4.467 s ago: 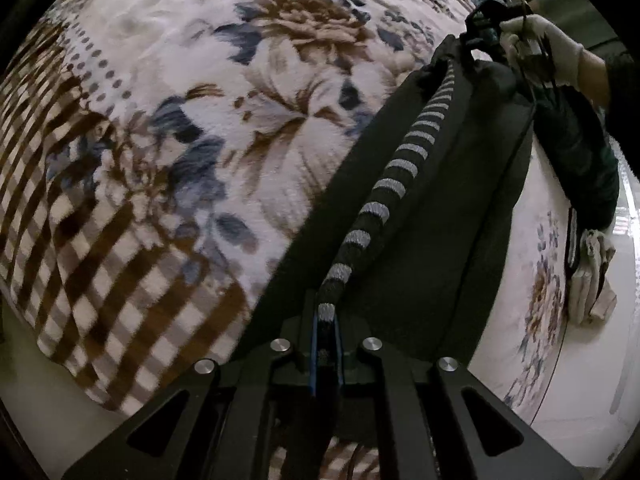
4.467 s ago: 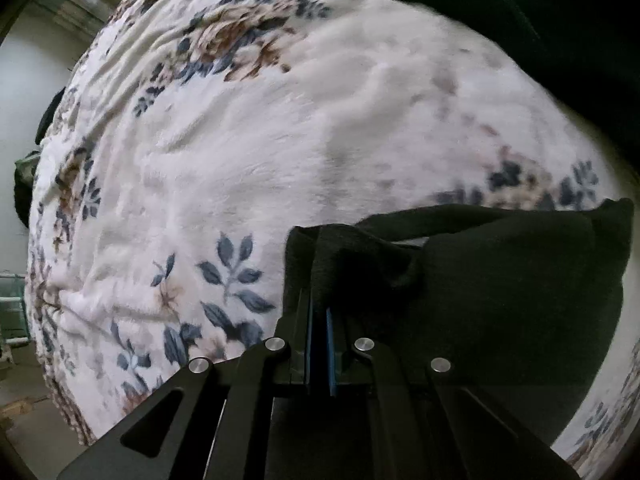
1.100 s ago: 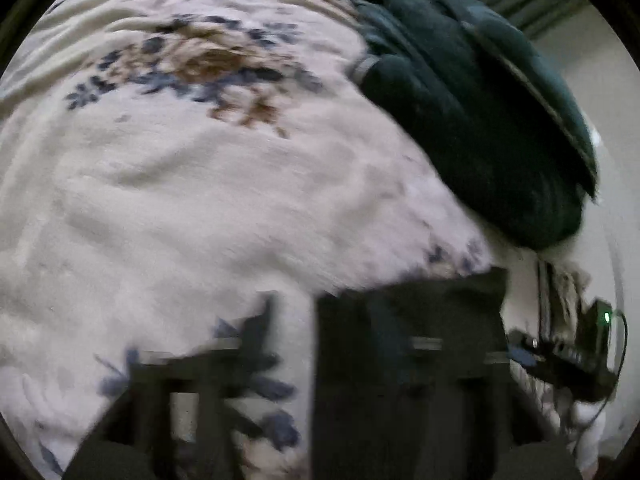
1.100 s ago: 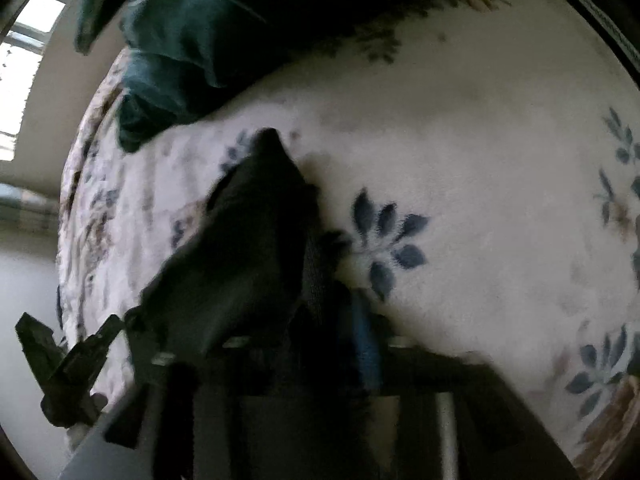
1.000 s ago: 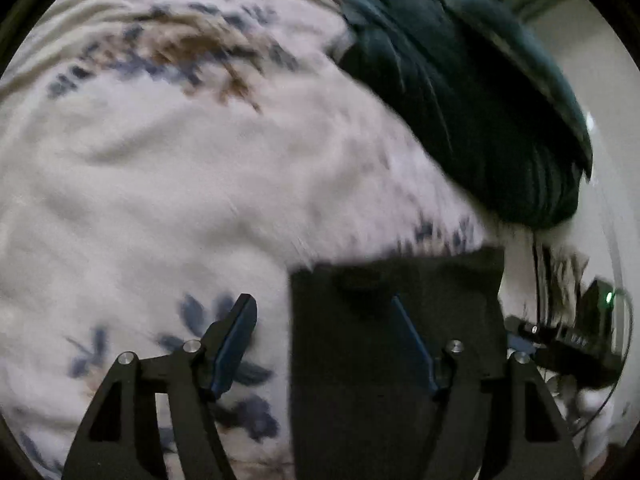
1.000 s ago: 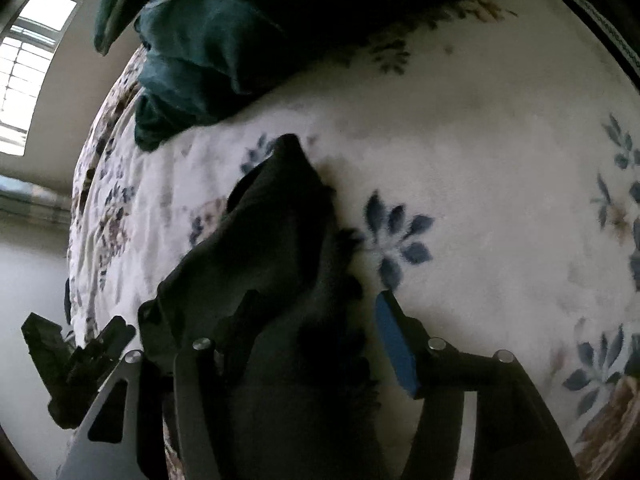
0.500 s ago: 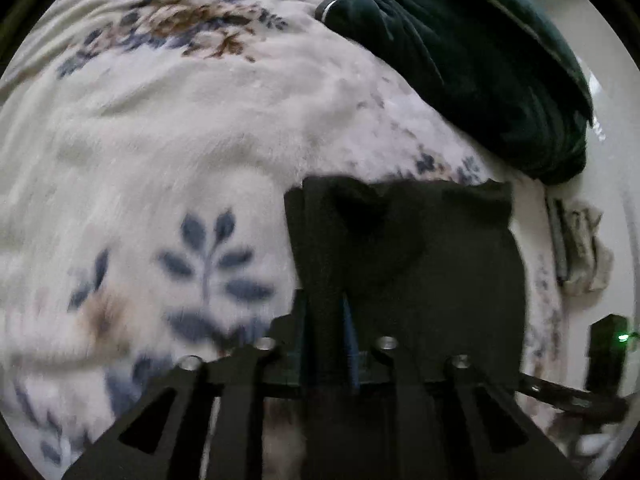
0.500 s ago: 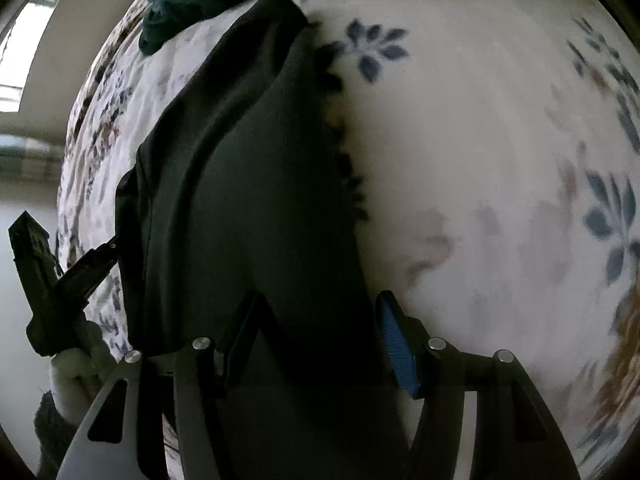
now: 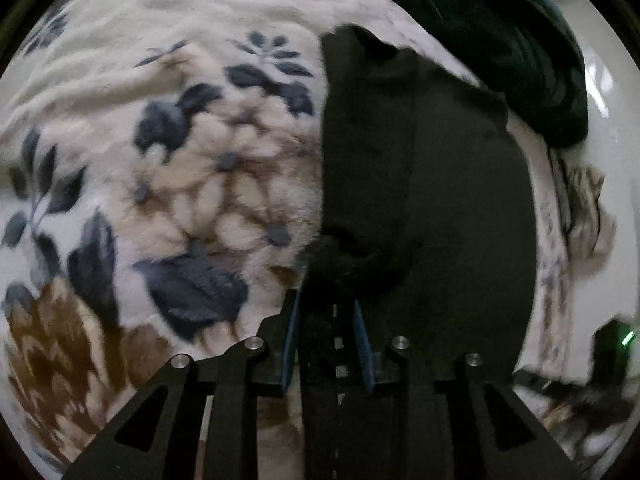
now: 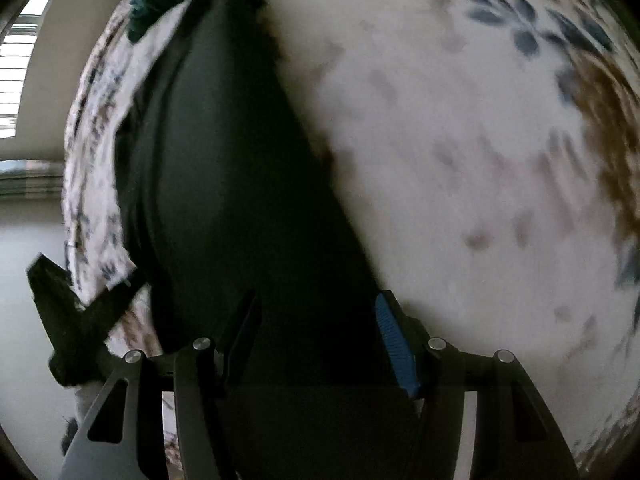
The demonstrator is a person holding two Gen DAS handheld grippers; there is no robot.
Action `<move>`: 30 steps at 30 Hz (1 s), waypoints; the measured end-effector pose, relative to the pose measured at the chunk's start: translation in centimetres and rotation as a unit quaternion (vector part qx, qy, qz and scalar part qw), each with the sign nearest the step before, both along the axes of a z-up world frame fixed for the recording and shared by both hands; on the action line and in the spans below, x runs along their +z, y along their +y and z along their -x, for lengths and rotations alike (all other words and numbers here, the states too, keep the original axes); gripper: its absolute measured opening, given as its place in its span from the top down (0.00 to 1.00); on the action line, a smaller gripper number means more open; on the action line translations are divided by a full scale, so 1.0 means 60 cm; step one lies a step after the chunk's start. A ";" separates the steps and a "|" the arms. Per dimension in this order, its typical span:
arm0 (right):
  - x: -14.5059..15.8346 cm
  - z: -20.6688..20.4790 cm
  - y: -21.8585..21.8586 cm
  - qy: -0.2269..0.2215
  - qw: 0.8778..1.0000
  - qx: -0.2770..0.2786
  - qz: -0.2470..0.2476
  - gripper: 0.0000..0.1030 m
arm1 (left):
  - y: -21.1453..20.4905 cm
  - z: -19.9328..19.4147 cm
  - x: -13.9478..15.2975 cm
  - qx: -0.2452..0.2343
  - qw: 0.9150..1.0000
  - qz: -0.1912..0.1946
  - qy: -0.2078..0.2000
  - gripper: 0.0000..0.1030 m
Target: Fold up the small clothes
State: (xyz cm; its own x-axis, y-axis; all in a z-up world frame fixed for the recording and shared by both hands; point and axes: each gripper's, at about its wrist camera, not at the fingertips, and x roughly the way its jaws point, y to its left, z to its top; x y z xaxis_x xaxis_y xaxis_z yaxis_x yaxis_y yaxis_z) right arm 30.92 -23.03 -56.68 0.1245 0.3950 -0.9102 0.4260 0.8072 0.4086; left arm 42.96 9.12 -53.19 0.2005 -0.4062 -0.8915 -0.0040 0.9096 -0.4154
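A black folded garment (image 9: 432,184) lies on the floral blanket (image 9: 168,152). My left gripper (image 9: 326,332) is shut on a bunched near edge of the garment, its blue pads pressed on the cloth. In the right wrist view the same garment (image 10: 224,168) stretches away from me. My right gripper (image 10: 316,336) is open, its fingers (image 10: 394,340) straddling the garment's near end without gripping it. The left gripper shows at the left edge of the right wrist view (image 10: 76,316).
A dark green blanket or pillow (image 9: 500,32) lies bunched beyond the garment. A pale fuzzy item (image 9: 584,208) sits at the bed's right edge. A window (image 10: 16,68) shows far left. The floral blanket (image 10: 460,152) spreads to the right.
Both grippers let go of the garment about a second ago. My left gripper then shut on its edge again. Both views have drawn back along the garment; the right gripper stays open.
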 end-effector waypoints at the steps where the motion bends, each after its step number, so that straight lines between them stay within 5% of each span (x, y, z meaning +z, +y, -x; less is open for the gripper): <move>1: 0.001 0.013 -0.003 0.001 1.000 -0.001 -0.001 0.40 | 0.004 0.005 0.010 0.003 1.000 -0.002 -0.002 0.72; 4: 0.005 0.051 -0.015 0.005 1.000 -0.004 -0.007 0.41 | 0.013 0.055 0.054 0.008 1.000 0.011 -0.007 0.43; 6: 0.008 0.072 -0.018 0.009 1.000 -0.002 -0.013 0.41 | 0.016 0.109 0.077 0.010 1.000 0.028 -0.005 0.36; 10: 0.011 0.142 -0.024 0.023 0.999 0.014 -0.034 0.41 | 0.008 0.232 0.085 0.024 0.999 0.038 0.030 0.36; 17: -0.001 0.297 -0.011 0.073 0.993 0.054 -0.069 0.41 | -0.021 0.416 0.031 0.063 0.990 0.041 0.118 0.36; 22: -0.041 0.390 -0.005 0.107 0.988 0.072 -0.080 0.41 | -0.044 0.472 -0.010 0.079 0.983 0.049 0.156 0.36; 26: -0.078 0.423 0.008 0.102 0.987 0.058 -0.106 0.40 | -0.049 0.490 -0.022 0.071 0.986 0.045 0.142 0.37; 29: -0.092 0.425 0.017 0.082 0.987 0.032 -0.134 0.41 | -0.067 0.488 -0.013 0.065 0.991 0.026 0.114 0.53; 30: -0.093 0.426 0.021 0.076 0.987 0.026 -0.140 0.41 | -0.068 0.498 -0.014 0.061 0.992 0.023 0.106 0.87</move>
